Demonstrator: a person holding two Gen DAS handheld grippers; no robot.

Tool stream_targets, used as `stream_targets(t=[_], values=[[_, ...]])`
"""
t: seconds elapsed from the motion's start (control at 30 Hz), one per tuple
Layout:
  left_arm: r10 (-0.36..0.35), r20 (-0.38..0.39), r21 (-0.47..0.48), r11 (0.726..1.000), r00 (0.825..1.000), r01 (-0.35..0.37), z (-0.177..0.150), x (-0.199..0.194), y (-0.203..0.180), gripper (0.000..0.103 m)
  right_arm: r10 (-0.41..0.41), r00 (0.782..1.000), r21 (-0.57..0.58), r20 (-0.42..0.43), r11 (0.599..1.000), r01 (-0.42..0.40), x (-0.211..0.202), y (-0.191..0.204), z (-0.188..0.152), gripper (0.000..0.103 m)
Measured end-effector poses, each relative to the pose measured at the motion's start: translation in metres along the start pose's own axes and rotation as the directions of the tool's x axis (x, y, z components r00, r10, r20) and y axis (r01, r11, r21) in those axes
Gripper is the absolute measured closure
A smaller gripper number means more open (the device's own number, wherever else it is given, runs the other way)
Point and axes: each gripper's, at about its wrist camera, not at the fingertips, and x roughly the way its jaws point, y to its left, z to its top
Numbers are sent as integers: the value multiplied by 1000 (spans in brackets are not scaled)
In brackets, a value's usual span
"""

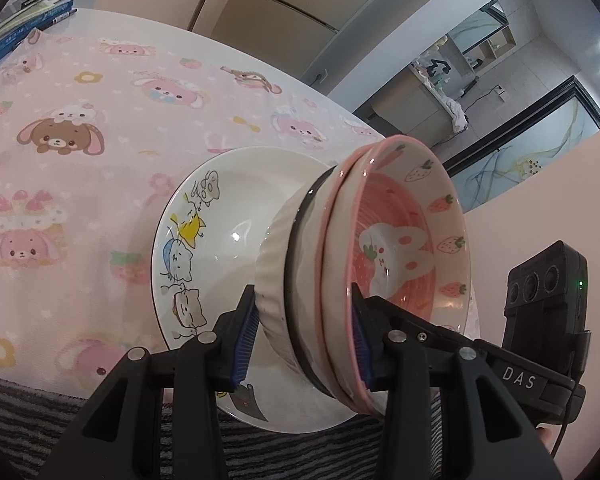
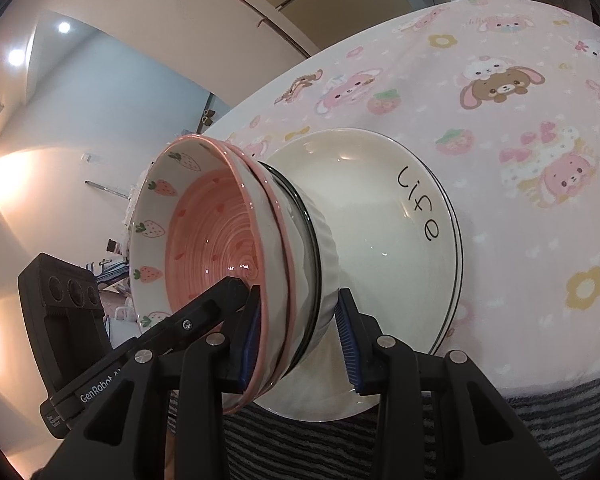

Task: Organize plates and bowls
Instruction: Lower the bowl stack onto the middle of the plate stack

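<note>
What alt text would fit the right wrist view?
The right gripper straddles the rims of nested bowls on a white plate lettered "life", on a pink cartoon tablecloth. The left gripper grips the top bowl's rim.

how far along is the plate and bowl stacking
Done: three bowls are nested, strawberry one on top. In hand: the left gripper and right gripper each straddle the stack's rim over the plate. Left: whether it has settled there is unclear.

"Life" on the plate (image 2: 416, 208); "DAS" and "GenRobot" on gripper (image 1: 518, 376) labels.
</note>
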Motion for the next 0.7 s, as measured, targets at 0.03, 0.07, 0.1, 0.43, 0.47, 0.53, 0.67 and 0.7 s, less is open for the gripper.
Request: stream_targets(t=[0.03, 0.07, 0.1, 0.43, 0.47, 0.53, 0.67, 0.7], values=[[0, -4, -2, 1000, 1000, 0, 0, 1, 1, 63, -4, 1000, 1, -4, 1000, 4, 1, -1, 0, 65], [0, -8, -5, 1000, 1000, 0, -1, 1, 1, 63, -8, 1000, 2, -7, 1000, 8, 1, -1, 0, 65], [-1, -10, -9, 1000, 1000, 1, -1, 2, 2, 63, -11, 1000, 4, -8, 1000, 11, 2, -2, 0, 65], [2, -15, -3, 1000, 1000, -2, -1, 5, 0, 61, 6, 1000, 20, -14, 1000, -6, 3, -5, 1, 63], [2, -15, -2, 1000, 1000, -2, -1, 5, 0, 61, 7, 1000, 19, -14, 1000, -7, 3, -5, 2, 63], [3, -12, 1, 1000, 1000, -3, 0, 5, 0, 61, 6, 1000, 16, -12, 1000, -6, 3, -5, 1, 63], [1, -10, 1, 1000, 1000, -1, 1, 6, 1, 60, 13, 1000, 17, -11, 1000, -13, 4, -8, 2, 62], [1, -11, 1, 1000, 1000, -1, 2, 6, 1, 60, 18, 1000, 19, -12, 1000, -18, 4, -9, 2, 61]])
